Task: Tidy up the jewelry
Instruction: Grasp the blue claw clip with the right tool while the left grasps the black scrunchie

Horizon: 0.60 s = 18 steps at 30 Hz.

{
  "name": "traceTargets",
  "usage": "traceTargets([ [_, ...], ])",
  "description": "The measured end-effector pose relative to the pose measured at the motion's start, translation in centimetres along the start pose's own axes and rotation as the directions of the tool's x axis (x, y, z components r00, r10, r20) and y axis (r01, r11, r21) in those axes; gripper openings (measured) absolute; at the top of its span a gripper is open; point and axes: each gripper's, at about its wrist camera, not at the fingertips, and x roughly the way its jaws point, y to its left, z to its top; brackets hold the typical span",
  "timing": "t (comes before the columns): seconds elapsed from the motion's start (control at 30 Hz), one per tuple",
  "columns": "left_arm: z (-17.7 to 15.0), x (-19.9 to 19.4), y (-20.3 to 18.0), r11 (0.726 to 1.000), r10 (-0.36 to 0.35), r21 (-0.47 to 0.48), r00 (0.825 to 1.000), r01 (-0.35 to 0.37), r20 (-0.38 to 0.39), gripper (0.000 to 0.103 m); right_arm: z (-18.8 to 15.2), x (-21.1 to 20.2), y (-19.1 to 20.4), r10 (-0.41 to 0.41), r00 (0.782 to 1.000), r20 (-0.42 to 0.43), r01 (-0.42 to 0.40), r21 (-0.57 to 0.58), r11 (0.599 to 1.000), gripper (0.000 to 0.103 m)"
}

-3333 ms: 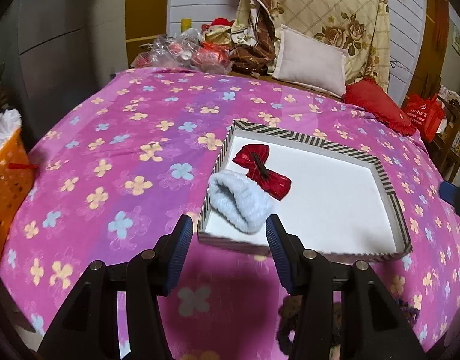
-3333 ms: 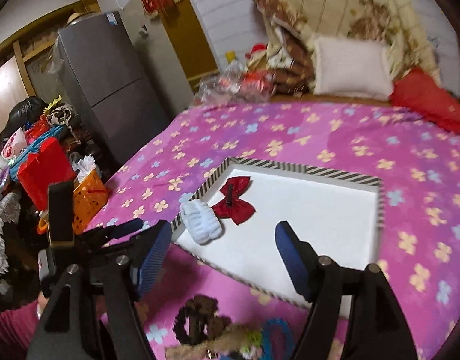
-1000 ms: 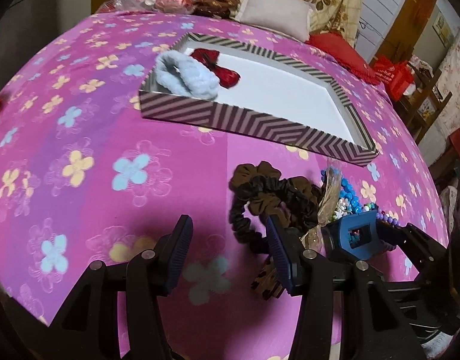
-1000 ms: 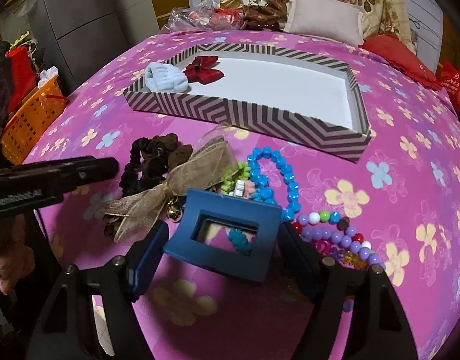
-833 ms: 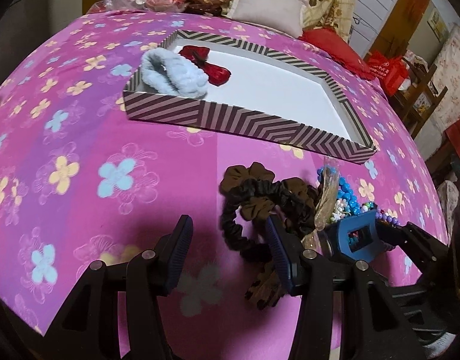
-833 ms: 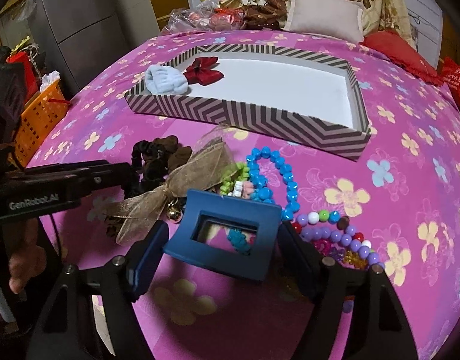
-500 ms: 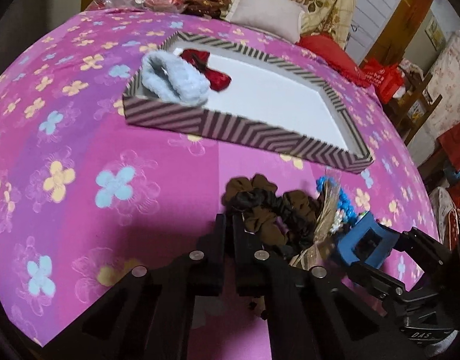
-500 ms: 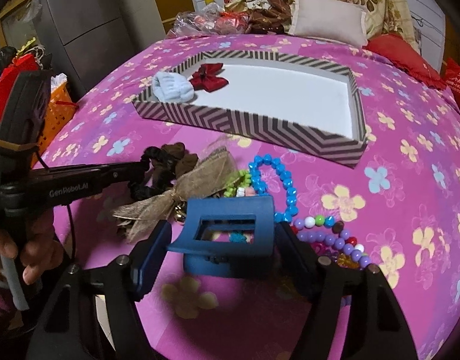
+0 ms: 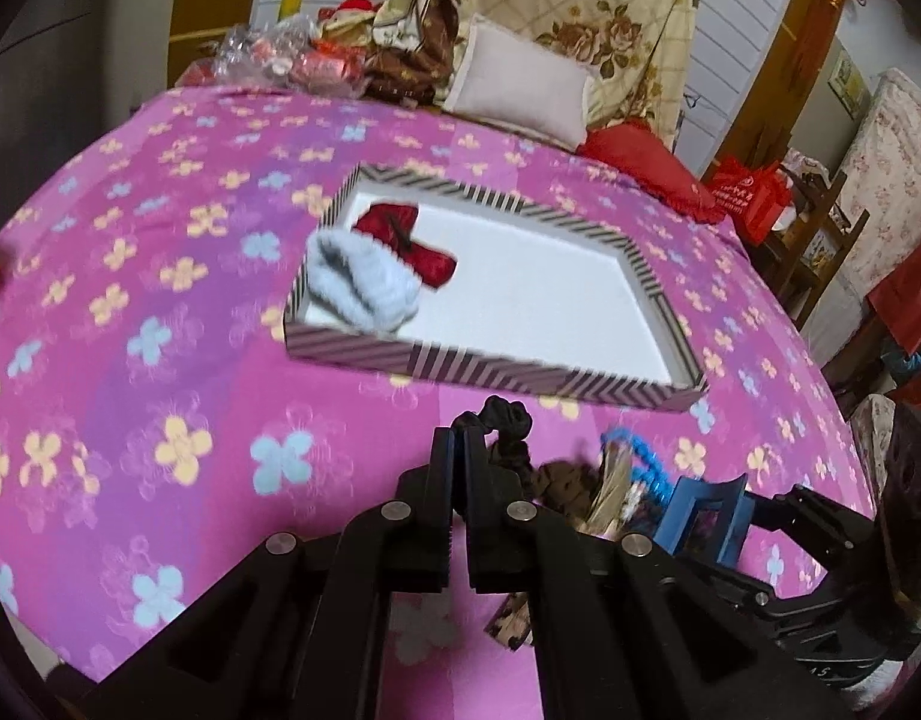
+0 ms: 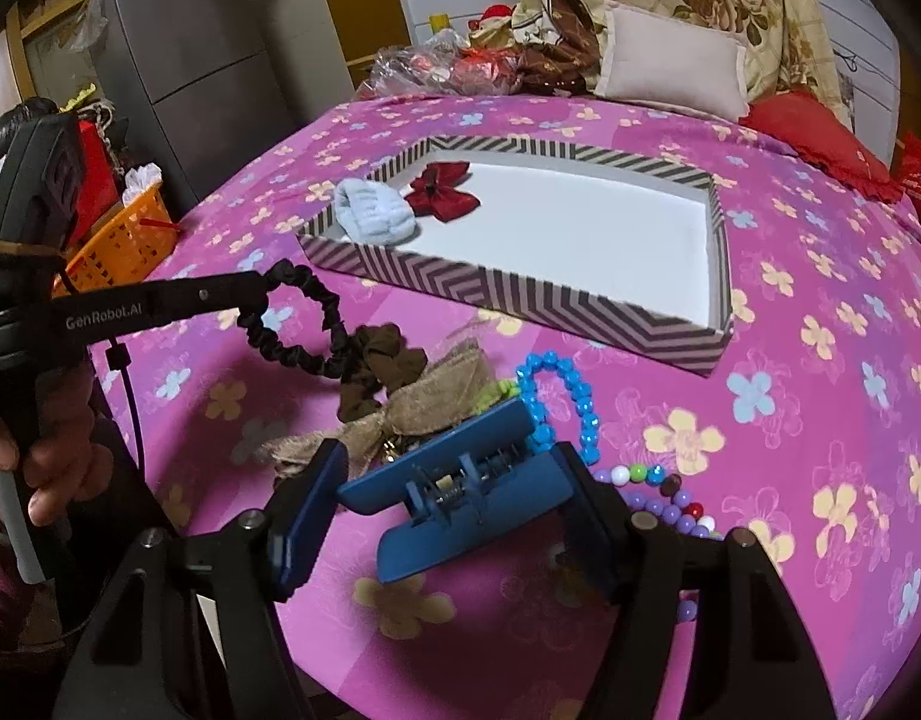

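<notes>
My left gripper [image 9: 458, 441] is shut on a black scrunchie [image 9: 508, 420] and lifts it off the bed; in the right wrist view the scrunchie [image 10: 316, 324] hangs from that gripper [image 10: 262, 285]. My right gripper [image 10: 442, 498] is shut on a blue hair claw clip [image 10: 454, 492], held above the pile. A striped tray [image 10: 514, 294] holds a light blue scrunchie [image 10: 373, 210] and a red bow [image 10: 442, 192]. On the bed lie a brown scrunchie [image 10: 388, 360], a tan bow [image 10: 424, 402], blue beads [image 10: 556, 396] and purple beads [image 10: 658, 498].
The pink flowered bedspread [image 9: 160, 276] covers the bed. Pillows [image 9: 520, 90] and bags [image 9: 292, 60] lie at the far end. An orange basket [image 10: 118, 240] and a grey fridge [image 10: 190, 60] stand left of the bed.
My left gripper has shut on the black scrunchie and lifted it toward the tray. My right gripper has raised and tilted the blue clip.
</notes>
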Motion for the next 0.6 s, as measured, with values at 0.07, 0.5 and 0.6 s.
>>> traceTargets([
  [0.07,0.8,-0.3,-0.1,1.000,-0.002,0.001,1.000,0.002,0.014,0.004,0.6,-0.3,0.0,-0.002,1.000,0.014,0.002,-0.002,1.000,0.072],
  [0.5,5.9,2.3,-0.4,0.998,0.062,-0.003,0.997,-0.062,0.056,0.004,6.8,0.3,-2.0,-0.011,0.997,0.072,0.010,0.010,1.000,0.072],
  [0.6,7.0,3.6,-0.3,0.997,0.081,-0.005,0.995,-0.081,0.051,0.004,8.4,1.6,-2.5,-0.015,0.998,0.061,0.015,0.005,1.000,0.072],
])
